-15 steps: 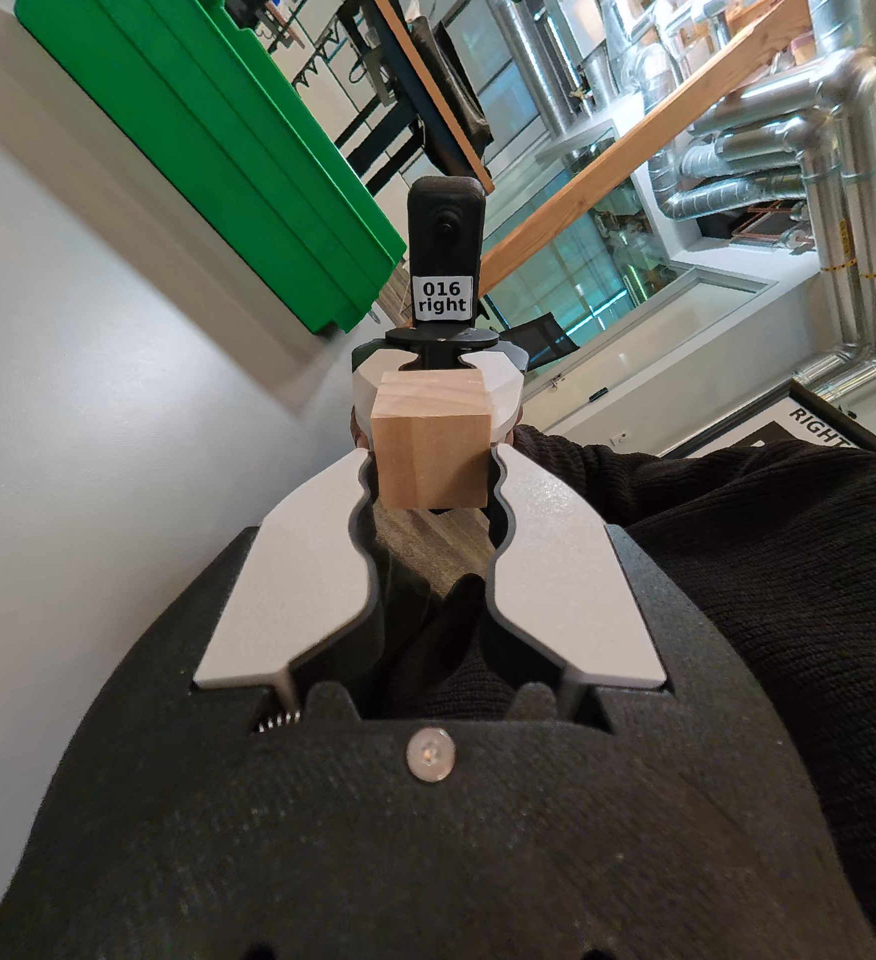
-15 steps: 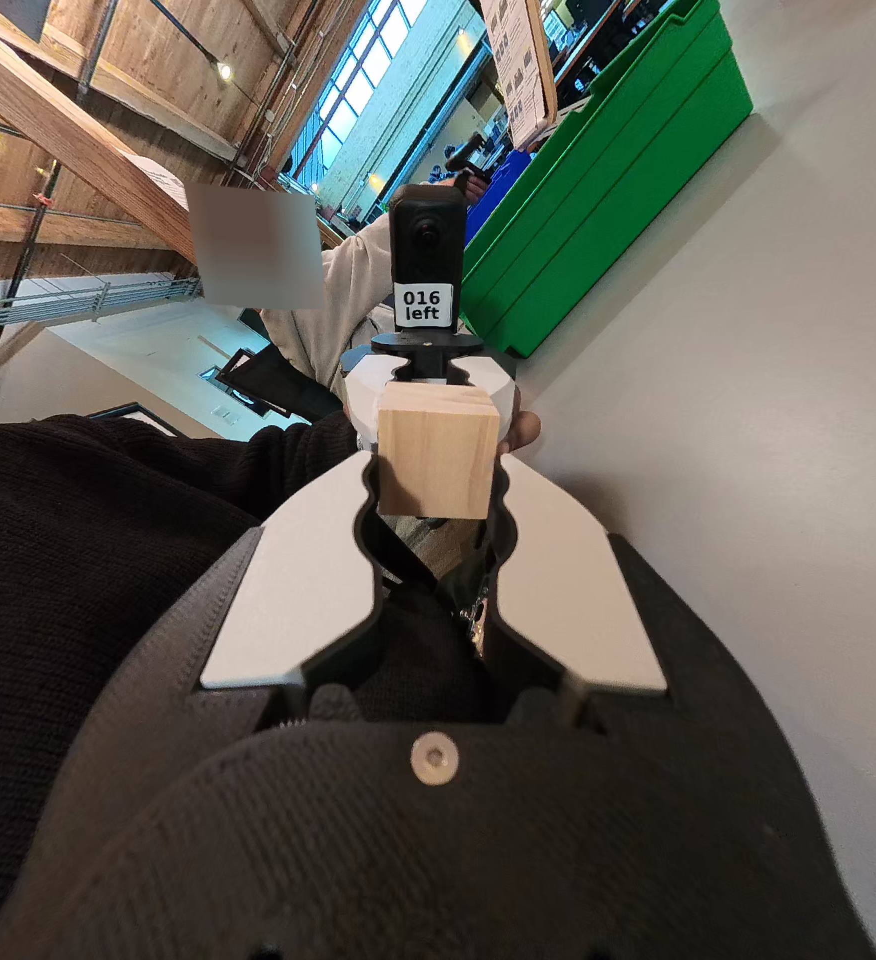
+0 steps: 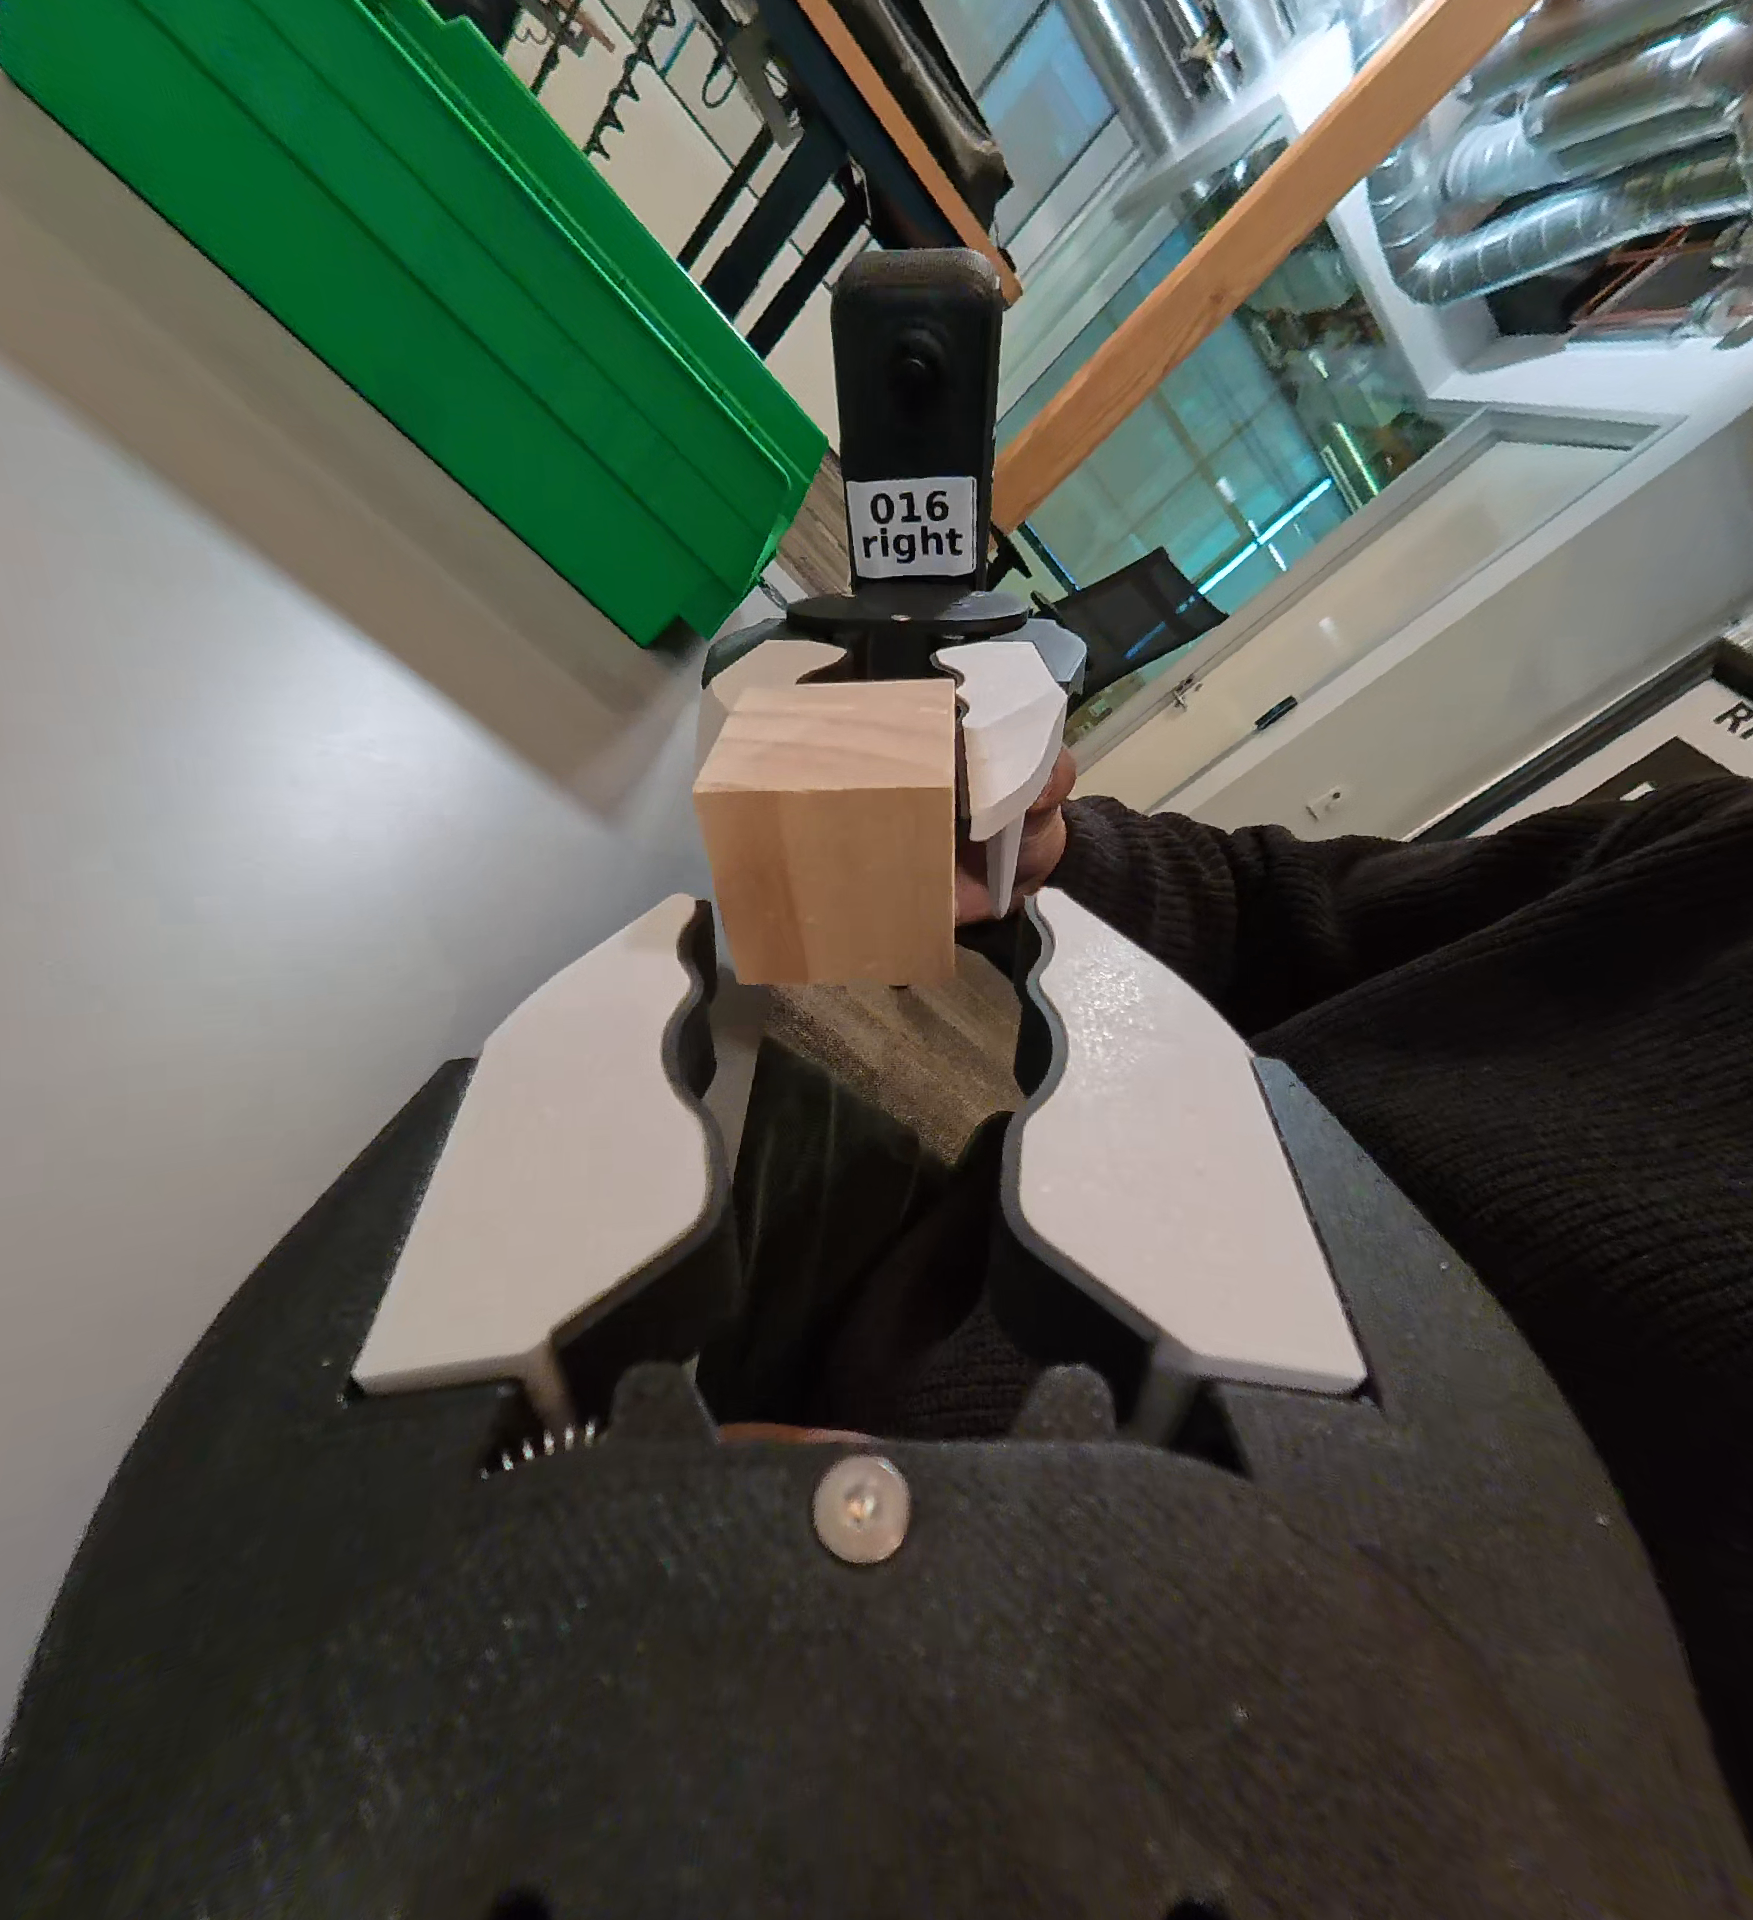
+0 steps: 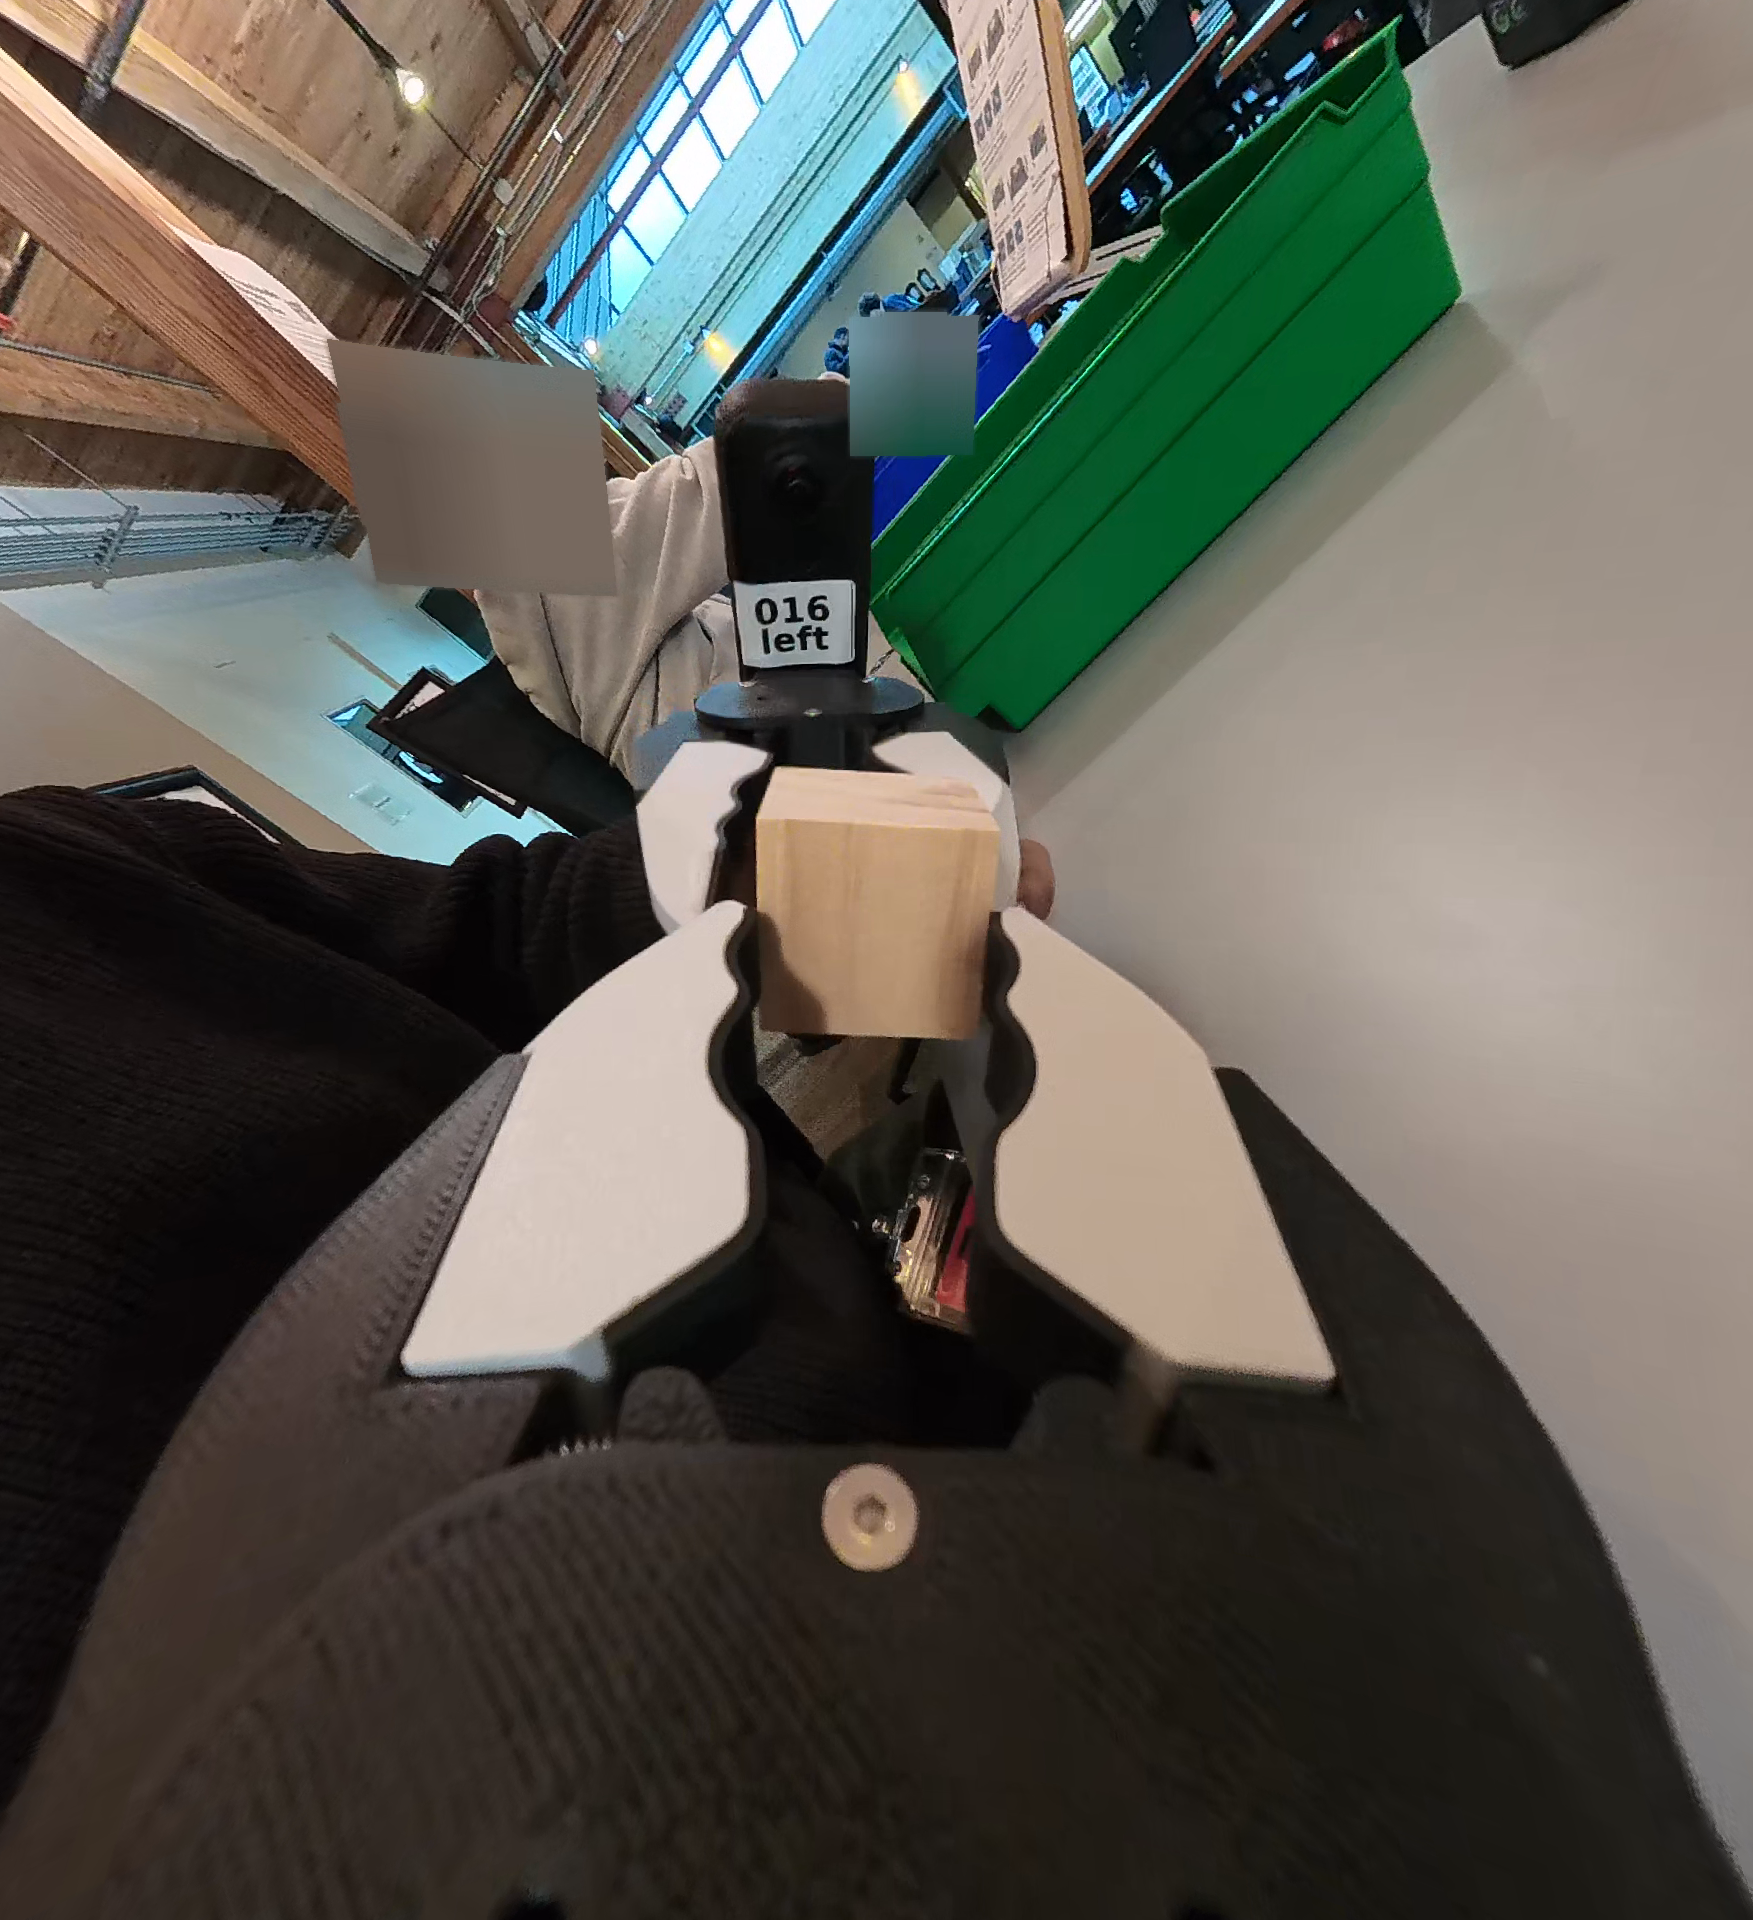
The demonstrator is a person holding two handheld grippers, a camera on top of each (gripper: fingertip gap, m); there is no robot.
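Observation:
A light wooden cube hangs in the air between my two grippers, which face each other tip to tip. My left gripper is open: its left fingertip lies against the cube and its right fingertip stands clear of it. My right gripper is shut on the cube, with both fingertips pressed on its sides. In the left wrist view the right gripper's white fingers show behind the cube. In the right wrist view the left gripper's fingers show spread beyond the cube.
Both views are rolled sideways. A white table runs beside the grippers, also in the right wrist view. A green bin stands on it farther off. A person's black sleeve fills the other side. A second person in beige sits behind.
My left gripper's jaws have spread and let go of the cube's one side. My right gripper still clamps the cube, which has shifted slightly left in the left wrist view.

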